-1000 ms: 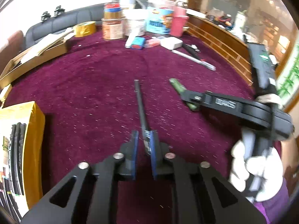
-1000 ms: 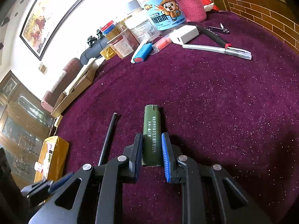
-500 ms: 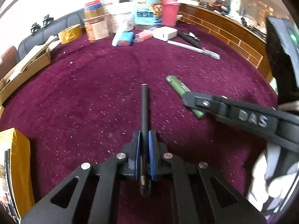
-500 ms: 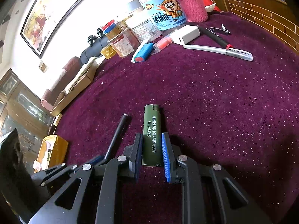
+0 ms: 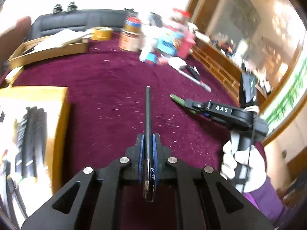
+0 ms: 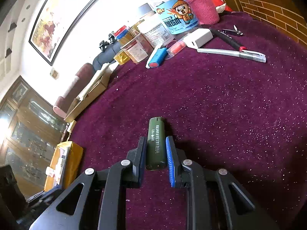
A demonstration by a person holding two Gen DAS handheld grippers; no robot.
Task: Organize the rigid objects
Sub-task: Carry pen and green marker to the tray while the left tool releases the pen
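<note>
My left gripper is shut on a black pen and holds it above the purple cloth, pointing forward. My right gripper is shut on a dark green lighter that lies on the cloth. In the left wrist view the right gripper is at the right, with the lighter's tip sticking out of it. A yellow box with pens printed on it sits at the left.
At the back stand jars, a pink cup, a white charger, a blue case, a silver pen, a black-red pen and nail clippers. A cardboard box and tape roll are far left.
My left gripper has lifted the black pen off the cloth and swung left toward the yellow box. The right gripper stays shut on the lighter, unmoved.
</note>
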